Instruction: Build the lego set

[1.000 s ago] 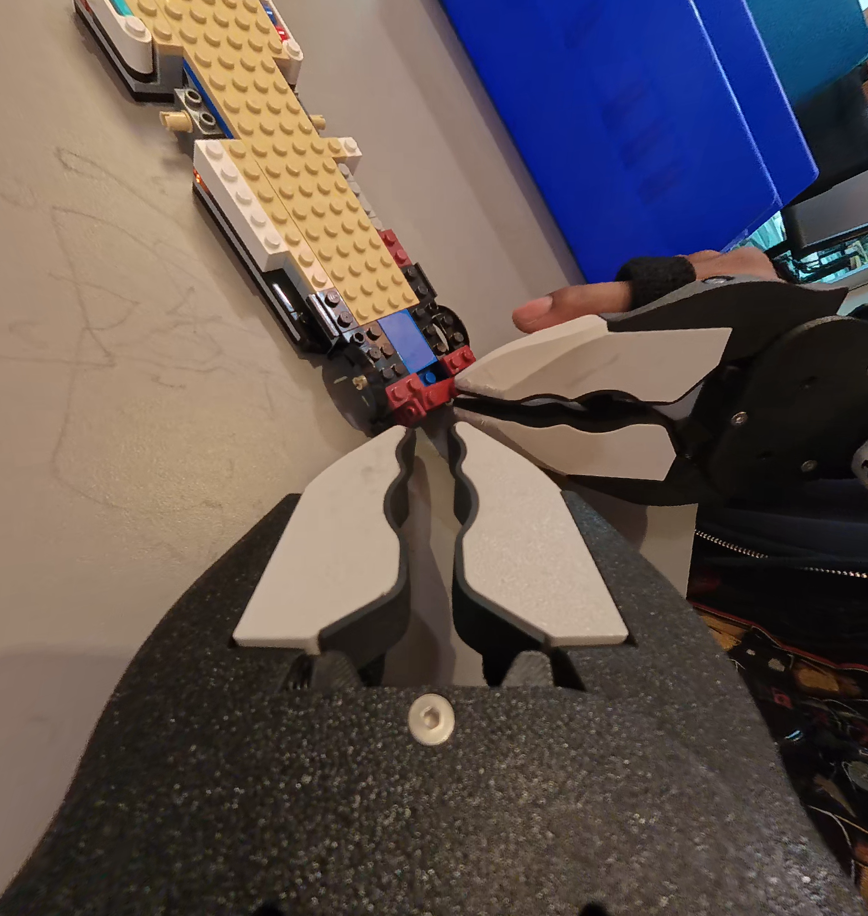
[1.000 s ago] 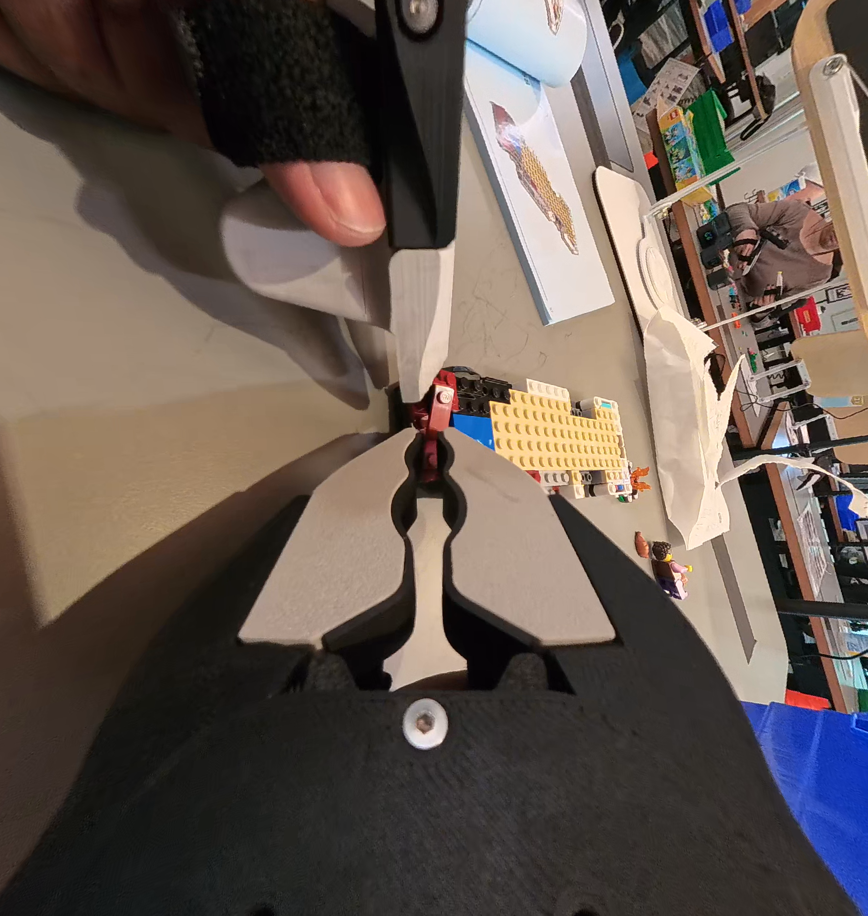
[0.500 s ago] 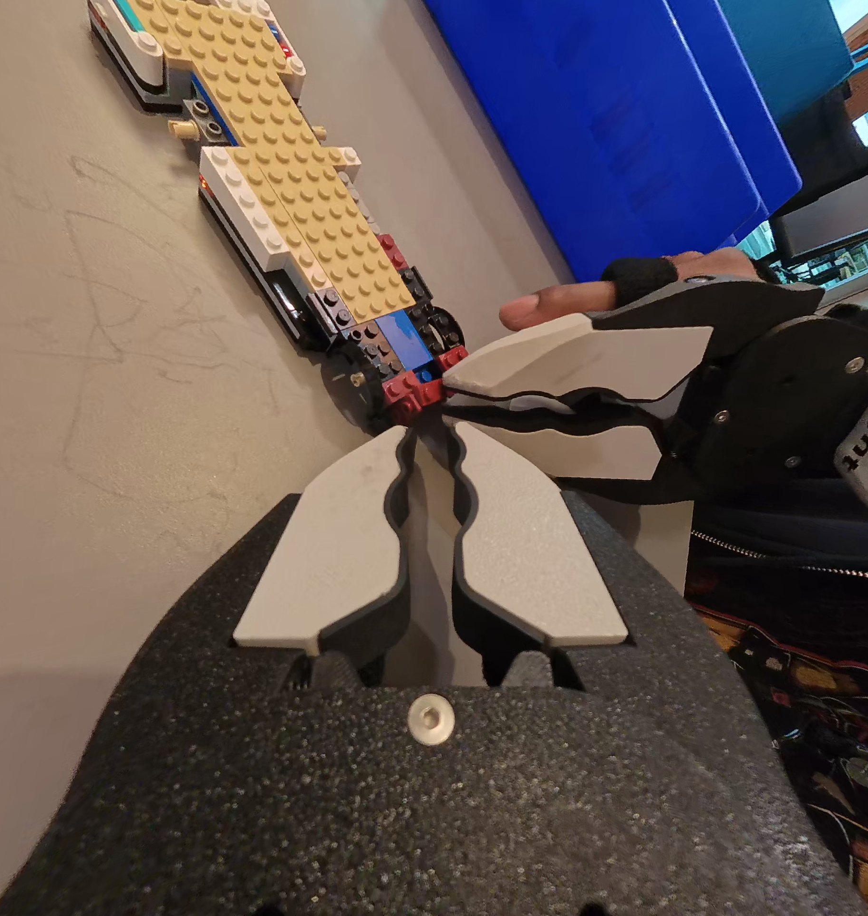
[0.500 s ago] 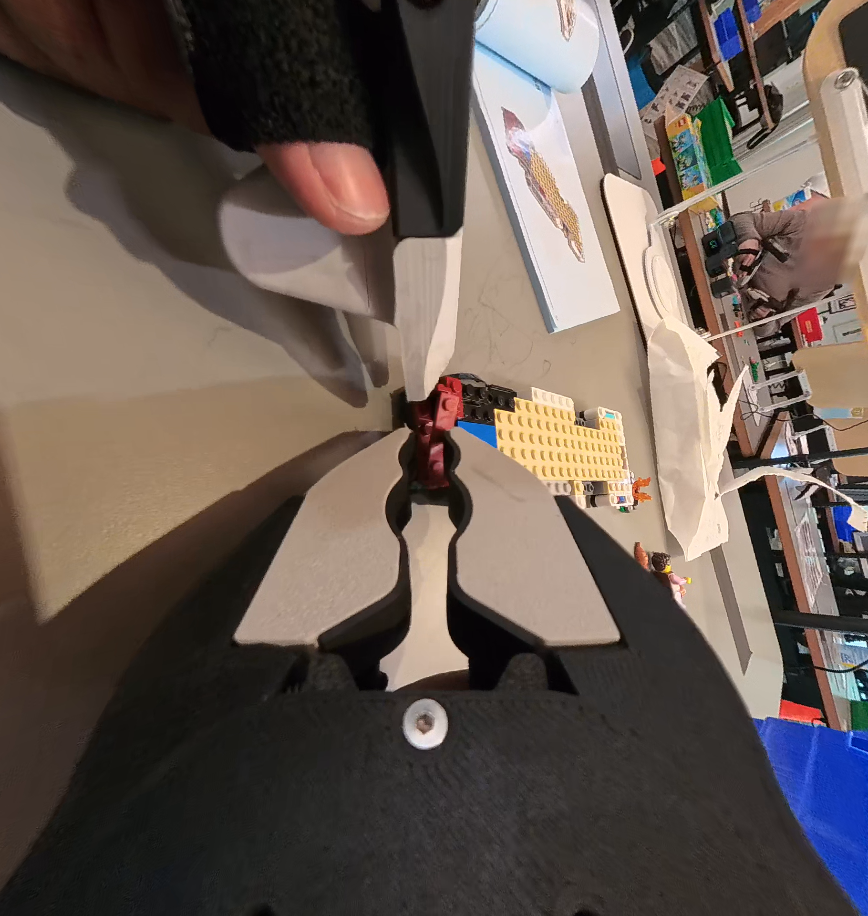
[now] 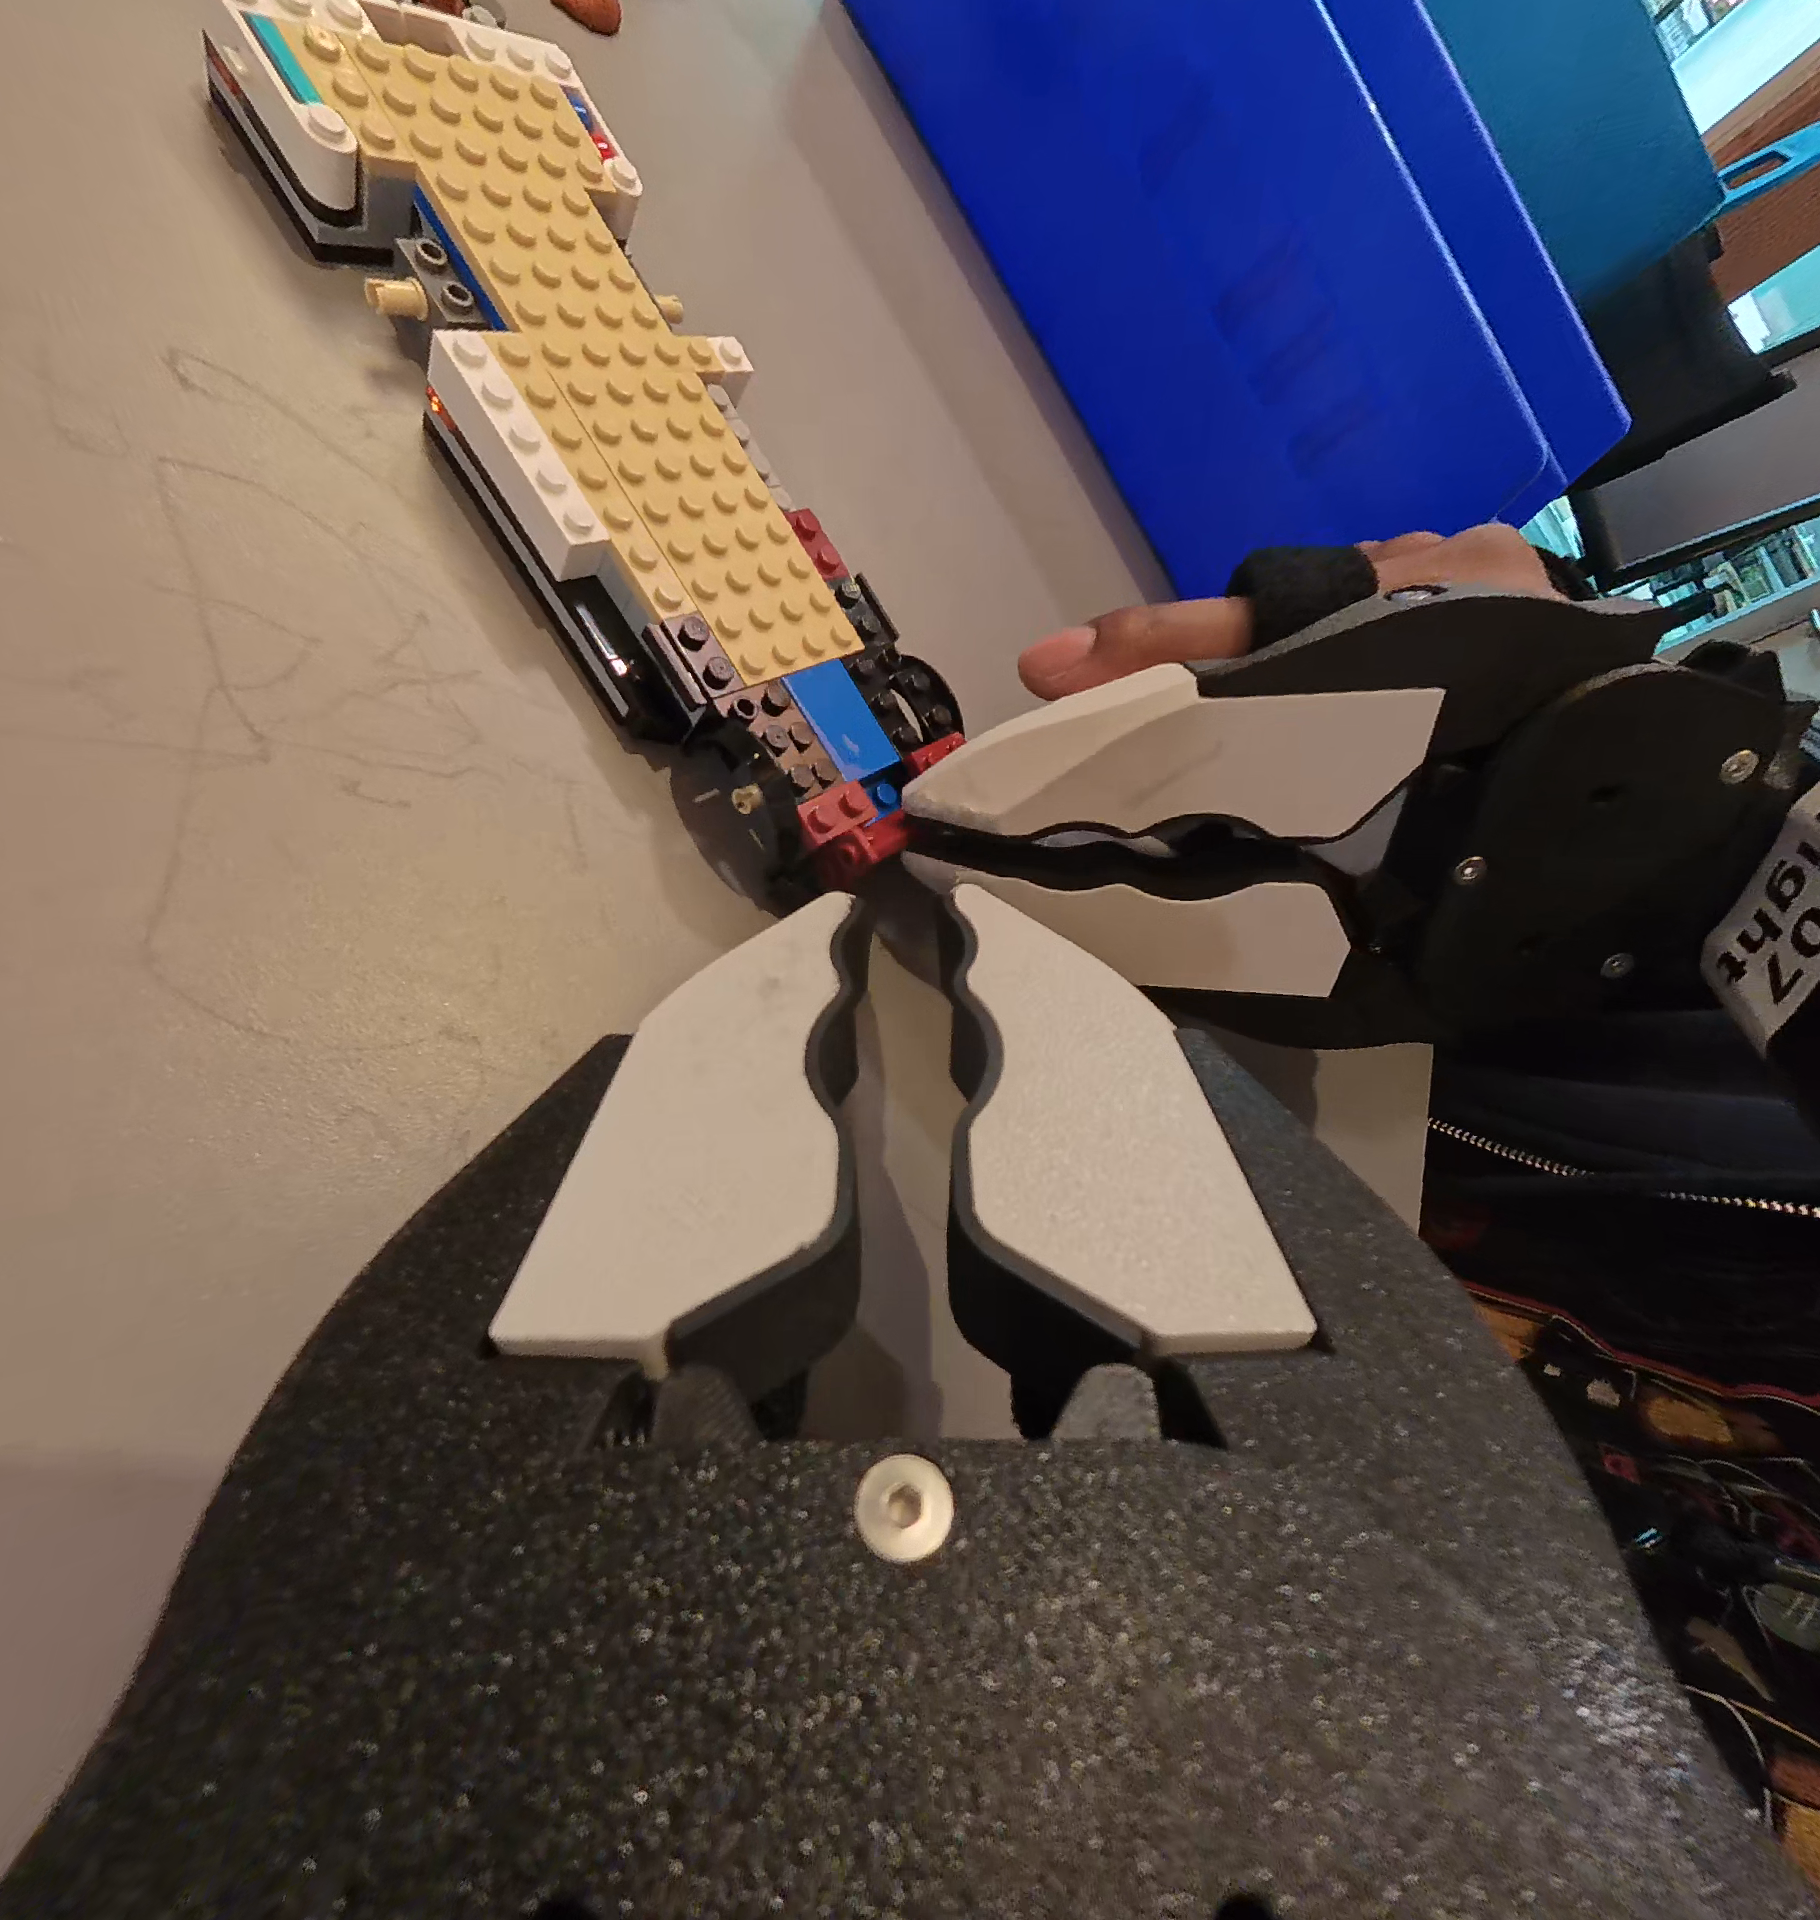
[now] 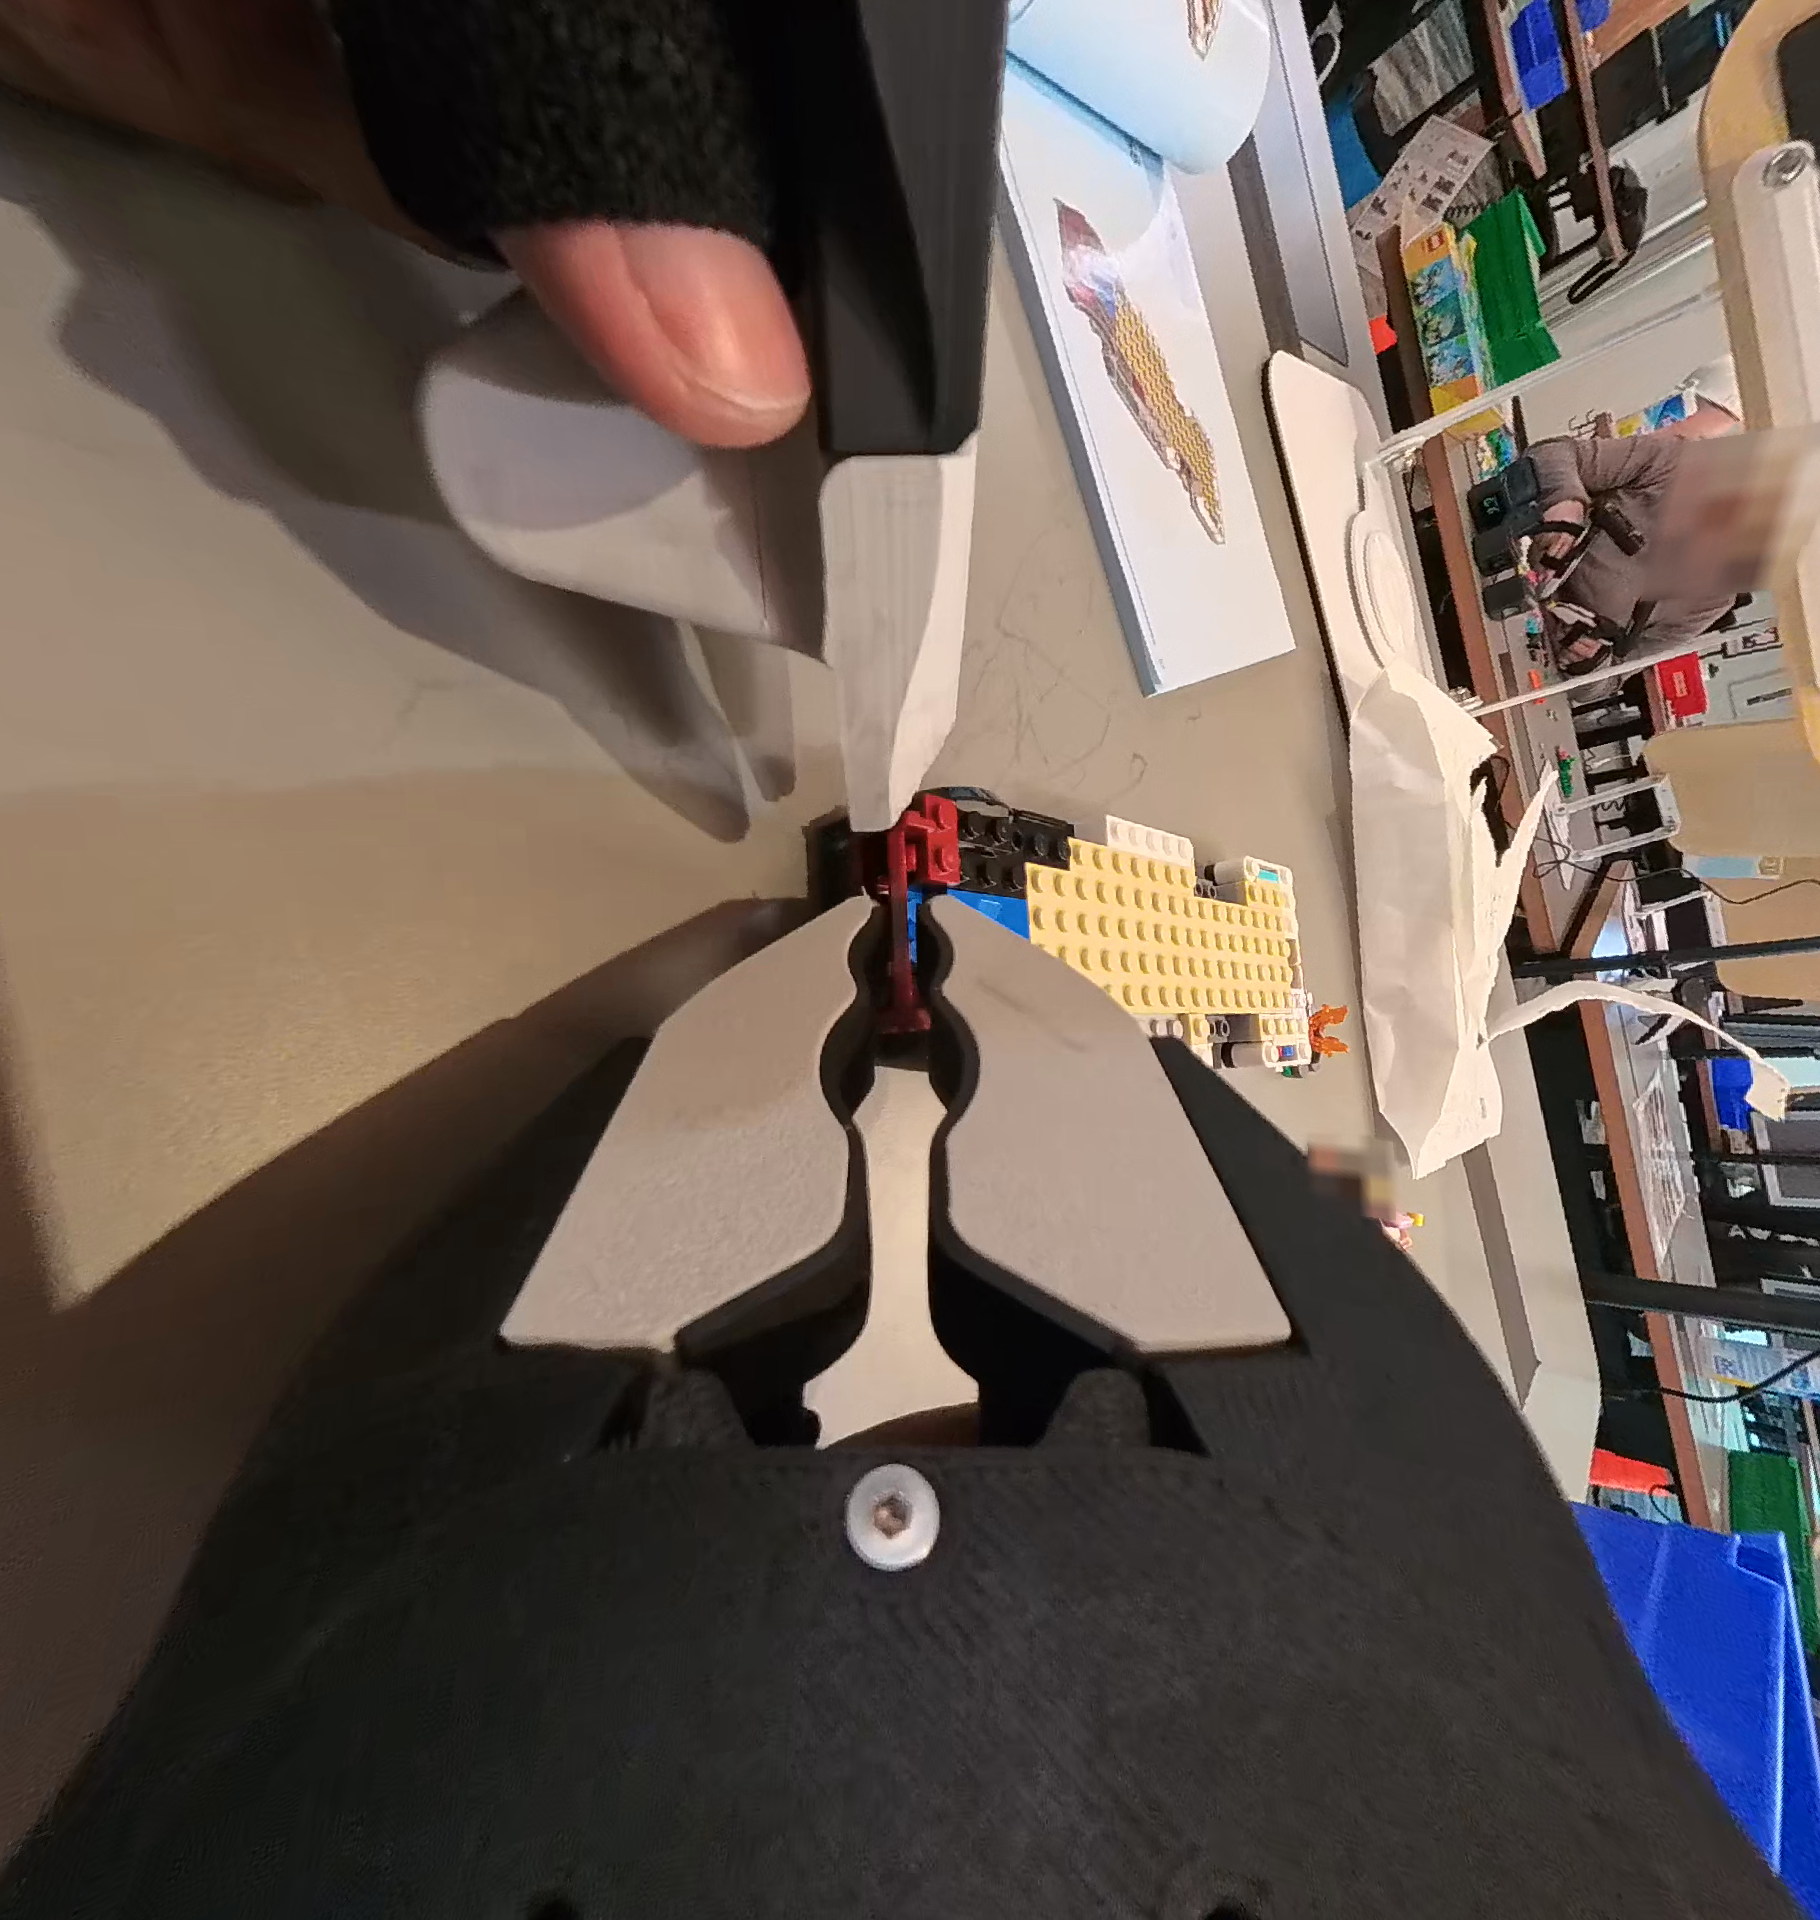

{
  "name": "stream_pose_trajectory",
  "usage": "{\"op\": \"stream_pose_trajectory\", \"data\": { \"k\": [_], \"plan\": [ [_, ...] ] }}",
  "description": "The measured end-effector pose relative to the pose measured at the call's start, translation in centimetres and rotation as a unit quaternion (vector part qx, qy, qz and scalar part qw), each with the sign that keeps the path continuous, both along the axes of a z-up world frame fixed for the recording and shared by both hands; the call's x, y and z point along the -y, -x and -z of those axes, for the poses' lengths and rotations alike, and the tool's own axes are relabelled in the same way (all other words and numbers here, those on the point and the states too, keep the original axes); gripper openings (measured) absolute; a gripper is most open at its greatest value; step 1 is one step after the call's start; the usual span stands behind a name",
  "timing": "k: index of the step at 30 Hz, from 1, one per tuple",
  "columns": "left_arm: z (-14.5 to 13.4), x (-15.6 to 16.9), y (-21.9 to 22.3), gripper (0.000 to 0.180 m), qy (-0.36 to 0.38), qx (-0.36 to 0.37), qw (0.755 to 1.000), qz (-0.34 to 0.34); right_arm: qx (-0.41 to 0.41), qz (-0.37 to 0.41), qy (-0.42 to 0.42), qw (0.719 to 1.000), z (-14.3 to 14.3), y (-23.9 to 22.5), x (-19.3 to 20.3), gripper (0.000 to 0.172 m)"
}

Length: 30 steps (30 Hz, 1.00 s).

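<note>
One dark-red brick piece [image 6: 901, 935] between right claw [image 6: 904, 914] fingertips

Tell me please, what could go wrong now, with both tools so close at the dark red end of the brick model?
1. The right tool is closed on a thin dark red piece at the model's end; a twist might snap it off.
2. The left tool is open and grips nothing, so the brick model may slide on the table.
3. The two tools nearly touch and might collide.
</note>
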<state>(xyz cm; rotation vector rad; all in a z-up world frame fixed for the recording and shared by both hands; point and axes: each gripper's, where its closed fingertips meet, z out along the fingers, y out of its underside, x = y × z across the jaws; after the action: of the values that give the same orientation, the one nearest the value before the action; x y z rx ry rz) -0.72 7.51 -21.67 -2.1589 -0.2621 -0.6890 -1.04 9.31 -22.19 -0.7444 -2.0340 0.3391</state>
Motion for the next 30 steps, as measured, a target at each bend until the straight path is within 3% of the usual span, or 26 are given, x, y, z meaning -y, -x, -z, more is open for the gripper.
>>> {"op": "stream_pose_trajectory", "data": {
  "k": [30],
  "plan": [
    [-0.37, 0.30, -0.08, 0.013, -0.016, 0.005, 1.000, 0.000, 0.018, 0.013, 0.060, 0.998, -0.25, -0.50, -0.31, 0.014]
  ]
}}
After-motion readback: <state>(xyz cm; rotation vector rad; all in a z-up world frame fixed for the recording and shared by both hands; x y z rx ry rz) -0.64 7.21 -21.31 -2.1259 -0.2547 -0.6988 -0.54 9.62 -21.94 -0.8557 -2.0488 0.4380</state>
